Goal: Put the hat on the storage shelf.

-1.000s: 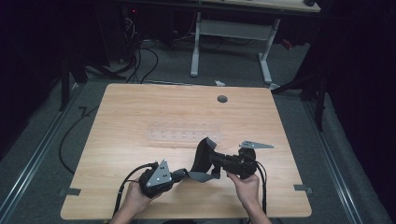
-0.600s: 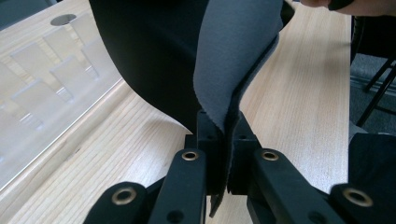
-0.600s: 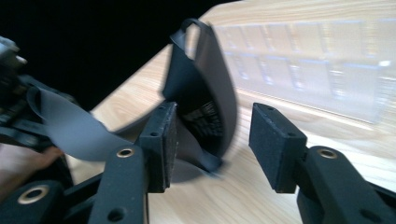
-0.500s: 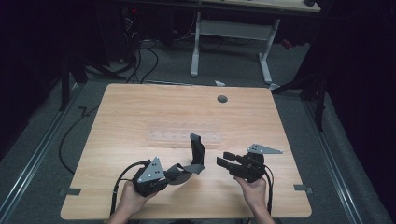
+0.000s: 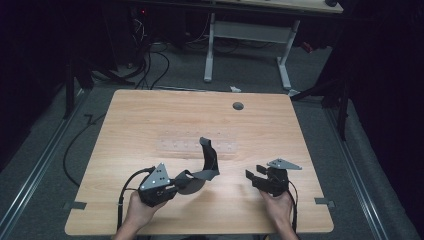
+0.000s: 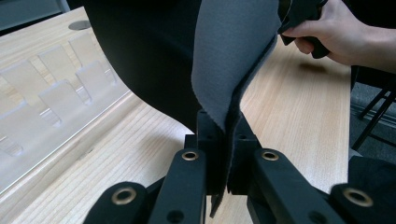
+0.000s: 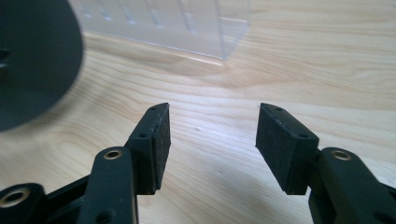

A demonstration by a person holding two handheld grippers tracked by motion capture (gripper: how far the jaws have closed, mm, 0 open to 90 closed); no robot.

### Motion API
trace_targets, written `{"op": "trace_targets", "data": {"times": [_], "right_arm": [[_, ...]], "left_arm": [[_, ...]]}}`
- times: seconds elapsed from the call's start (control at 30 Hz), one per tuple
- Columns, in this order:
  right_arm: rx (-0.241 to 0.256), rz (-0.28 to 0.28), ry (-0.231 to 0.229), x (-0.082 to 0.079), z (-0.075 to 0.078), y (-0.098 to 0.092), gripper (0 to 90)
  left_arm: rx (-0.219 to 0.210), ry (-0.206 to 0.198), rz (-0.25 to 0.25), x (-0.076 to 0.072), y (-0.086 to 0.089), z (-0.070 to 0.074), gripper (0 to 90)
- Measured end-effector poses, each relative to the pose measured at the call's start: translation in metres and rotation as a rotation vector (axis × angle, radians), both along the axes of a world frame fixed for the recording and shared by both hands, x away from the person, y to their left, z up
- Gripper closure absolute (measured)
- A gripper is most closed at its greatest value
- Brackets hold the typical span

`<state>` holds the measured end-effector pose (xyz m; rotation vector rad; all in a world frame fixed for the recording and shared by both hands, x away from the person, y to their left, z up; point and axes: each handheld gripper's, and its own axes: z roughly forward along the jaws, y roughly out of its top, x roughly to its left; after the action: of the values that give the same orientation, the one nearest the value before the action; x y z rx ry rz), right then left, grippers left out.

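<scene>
1. The wooden worktop (image 5: 150,125) filled the middle of the high view, with a small round grey grommet (image 5: 238,106) set into it near the far edge.
2. A clear plastic rack (image 5: 192,147) lay flat across the centre of the worktop; in the left gripper view its row of raised tabs (image 6: 51,93) showed at the left.
3. A dark grey felt sheet (image 5: 206,167) curled upward from the near-centre of the worktop, its top edge rising just in front of the rack. Its lower rounded part rested on the wood.
4. The left gripper (image 5: 172,186), held in the person's left hand (image 5: 137,210), sat at the near left. Its jaws were clamped together on the edge of the felt sheet (image 6: 229,70), as the left gripper view made plain.
5. The right gripper (image 5: 252,177), held in the right hand (image 5: 277,205), hovered at the near right, well apart from the sheet. Its jaws stood wide apart with only bare wood between the pads (image 7: 156,140), and a blurred edge of the sheet (image 7: 32,60) showed at the upper left of its view.
6. A black cable (image 5: 122,195) looped from the left gripper toward the near edge.
</scene>
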<state>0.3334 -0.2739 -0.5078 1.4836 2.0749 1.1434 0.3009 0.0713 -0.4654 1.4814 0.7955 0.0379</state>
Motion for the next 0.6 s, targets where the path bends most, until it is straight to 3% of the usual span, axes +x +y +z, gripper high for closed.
{"op": "trace_targets", "data": {"times": [0.1,0.2,0.33,0.5,0.6], "right_arm": [[-0.045,-0.021,-0.002,0.003,-0.002,-0.003,44.3],[-0.083,-0.061,-0.046,0.003,-0.002,-0.006,45.4],[-0.125,-0.097,-0.068,0.006,-0.005,-0.008,45.9],[-0.175,-0.124,-0.04,0.013,-0.012,-0.01,46.3],[-0.172,-0.146,-0.019,0.016,-0.014,-0.013,45.0]], "left_arm": [[-0.011,0.0,0.008,0.002,0.001,0.0,86.8],[-0.025,-0.003,0.015,0.003,0.003,0.002,86.8],[-0.019,-0.016,0.019,0.004,0.006,0.005,86.8],[-0.036,-0.013,0.032,0.004,0.009,0.011,86.7],[-0.043,-0.012,0.034,0.005,0.011,0.013,86.7]]}}
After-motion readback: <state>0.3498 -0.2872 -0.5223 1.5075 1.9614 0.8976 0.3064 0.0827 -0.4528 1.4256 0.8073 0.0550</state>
